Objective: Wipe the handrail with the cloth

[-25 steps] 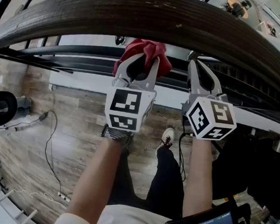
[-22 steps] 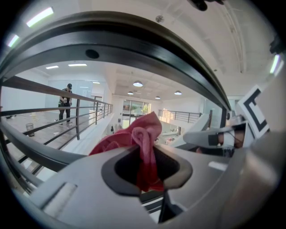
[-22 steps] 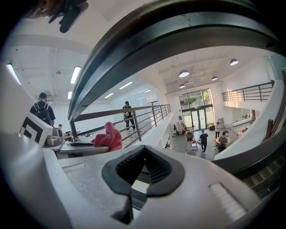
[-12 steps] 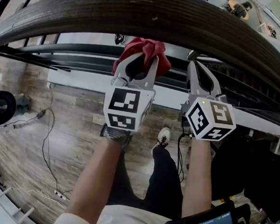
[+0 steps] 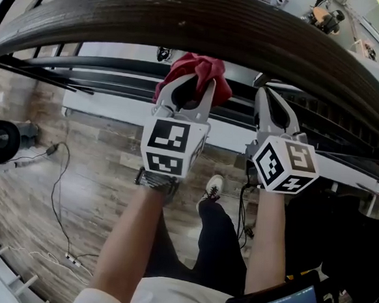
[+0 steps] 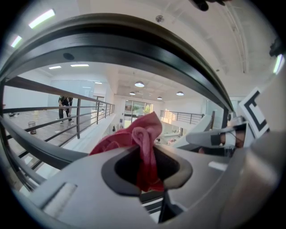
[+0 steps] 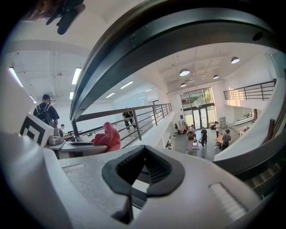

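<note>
Both held just below the near edge of the handrail (image 5: 186, 23), the left gripper (image 5: 193, 84) pinches a bunched red cloth (image 5: 199, 67), apparently ready to wipe, while the right gripper (image 5: 267, 96) beside it is closed on nothing.

cloth (image 5: 205, 70): red | handrail (image 5: 186, 23): dark brown, ribbed | floor (image 5: 91, 159): grey wood-grain

Handrail (image 5: 251, 28) sits just above our left gripper (image 5: 193, 82) and right gripper (image 5: 267, 98); tight overhead. Lower rails (image 5: 111, 64) bar the way ahead underneath. We see open air between the two.
</note>
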Available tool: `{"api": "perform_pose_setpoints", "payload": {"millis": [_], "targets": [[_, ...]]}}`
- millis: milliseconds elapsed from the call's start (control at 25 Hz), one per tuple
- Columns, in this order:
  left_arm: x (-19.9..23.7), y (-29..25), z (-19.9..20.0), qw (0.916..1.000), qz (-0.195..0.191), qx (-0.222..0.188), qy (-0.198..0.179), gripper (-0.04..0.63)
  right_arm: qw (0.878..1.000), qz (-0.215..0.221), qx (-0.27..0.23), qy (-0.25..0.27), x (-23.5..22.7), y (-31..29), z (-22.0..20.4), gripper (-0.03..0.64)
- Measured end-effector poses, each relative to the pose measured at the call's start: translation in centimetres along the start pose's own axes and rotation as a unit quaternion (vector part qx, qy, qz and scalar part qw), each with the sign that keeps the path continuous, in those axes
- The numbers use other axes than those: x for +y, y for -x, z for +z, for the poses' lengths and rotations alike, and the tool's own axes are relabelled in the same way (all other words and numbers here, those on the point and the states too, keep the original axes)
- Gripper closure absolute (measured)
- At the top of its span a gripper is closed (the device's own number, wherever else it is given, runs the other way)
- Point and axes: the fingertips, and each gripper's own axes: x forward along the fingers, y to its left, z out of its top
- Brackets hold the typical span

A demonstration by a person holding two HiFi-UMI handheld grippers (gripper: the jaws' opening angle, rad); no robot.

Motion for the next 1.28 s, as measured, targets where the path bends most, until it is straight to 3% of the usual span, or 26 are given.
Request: {"api": "perform_pose_setpoints", "payload": {"millis": [200, 480, 760, 1280], "targets": [[0.0, -0.3, -0.1, 0.9999, 0.011, -0.002, -0.002, 0.509, 1.0, -0.005, 0.014, 0.006, -1.7, 0.8, 0.0, 0.614], [0.1, -0.4, -0.3, 1.0, -0.006, 0.001, -0.002, 0.509, 0.999, -0.02, 0.038, 0.019, -2.3, 1.1, -1.4, 0.614], [-1.4, -0.8, -0.1, 0.999, -0.041, 0.012, -0.012, 0.509, 0.999, -0.045, 0.011, 0.008, -3.4, 1.5, -1.3, 0.614], [-1.1, -0.6, 0.2, 0.9998, -0.02, -0.002, -0.009, 0.509, 0.999, -0.024, 0.021, 0.006, -3.3, 1.6, -1.2, 0.614]]}}
